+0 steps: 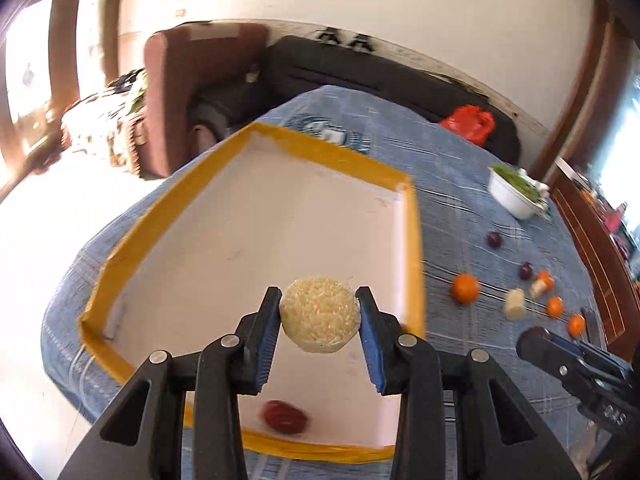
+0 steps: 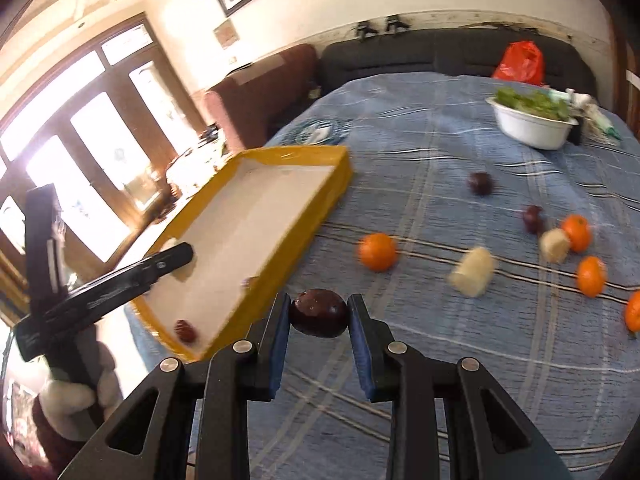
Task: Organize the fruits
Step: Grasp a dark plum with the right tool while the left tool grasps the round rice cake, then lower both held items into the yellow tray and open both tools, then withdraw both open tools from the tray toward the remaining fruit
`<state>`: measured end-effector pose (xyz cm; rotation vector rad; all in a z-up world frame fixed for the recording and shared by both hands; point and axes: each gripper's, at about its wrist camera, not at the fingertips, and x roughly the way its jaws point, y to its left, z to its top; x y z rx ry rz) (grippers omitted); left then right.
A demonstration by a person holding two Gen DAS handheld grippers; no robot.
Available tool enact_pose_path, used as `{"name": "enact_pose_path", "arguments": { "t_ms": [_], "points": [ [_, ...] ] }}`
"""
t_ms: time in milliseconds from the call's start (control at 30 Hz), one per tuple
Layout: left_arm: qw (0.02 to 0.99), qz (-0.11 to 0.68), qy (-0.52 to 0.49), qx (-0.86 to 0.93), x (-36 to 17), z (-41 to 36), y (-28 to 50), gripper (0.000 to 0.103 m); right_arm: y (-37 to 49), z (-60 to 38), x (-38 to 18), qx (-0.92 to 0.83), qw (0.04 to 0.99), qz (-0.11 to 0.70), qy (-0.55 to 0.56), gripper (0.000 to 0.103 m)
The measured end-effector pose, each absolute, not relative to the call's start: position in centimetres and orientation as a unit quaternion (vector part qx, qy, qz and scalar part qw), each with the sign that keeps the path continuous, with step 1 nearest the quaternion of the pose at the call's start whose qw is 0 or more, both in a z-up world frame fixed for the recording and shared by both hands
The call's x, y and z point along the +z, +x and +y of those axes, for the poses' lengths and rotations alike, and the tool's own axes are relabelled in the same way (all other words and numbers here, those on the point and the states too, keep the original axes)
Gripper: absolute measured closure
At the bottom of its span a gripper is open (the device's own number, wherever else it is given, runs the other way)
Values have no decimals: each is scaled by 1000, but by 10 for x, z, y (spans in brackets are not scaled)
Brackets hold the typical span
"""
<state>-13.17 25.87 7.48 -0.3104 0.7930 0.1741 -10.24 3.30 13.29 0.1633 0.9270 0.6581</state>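
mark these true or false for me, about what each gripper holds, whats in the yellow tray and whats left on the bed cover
1. The left gripper is shut on a pale foam-netted fruit. True.
2. The right gripper is open and holds nothing. False: it is shut on a dark plum.
3. A red fruit already lies in the yellow tray. True.
4. The white bowl holds oranges. False: it holds green leaves; the oranges, such as this orange, lie loose on the blue cover.
5. The netted fruit is held over the tray. True.
6. No plums remain on the cover. False: a loose plum lies there.
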Motion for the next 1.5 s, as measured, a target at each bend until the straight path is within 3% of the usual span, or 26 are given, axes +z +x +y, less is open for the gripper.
{"name": "enact_pose_path", "arguments": {
  "t_ms": [633,767,833,967,1133,1500],
  "points": [
    [882,396,-215,135,43,330,-142,66,-106,187,98,385,785,484,-36,70],
    [882,393,-223,134,45,335,-144,60,-105,195,94,383,786,484,-43,69],
    [882,389,-227,135,48,336,-145,49,-104,197,94,383,786,482,-45,69],
    [883,379,-242,134,55,340,-151,39,-109,195,100,384,788,480,-32,51],
    [881,370,-266,129,64,342,-158,27,-113,175,118,377,803,462,-18,50],
    [890,363,-266,68,97,298,-177,24,-121,69,131,307,832,455,79,48]
  ]
}}
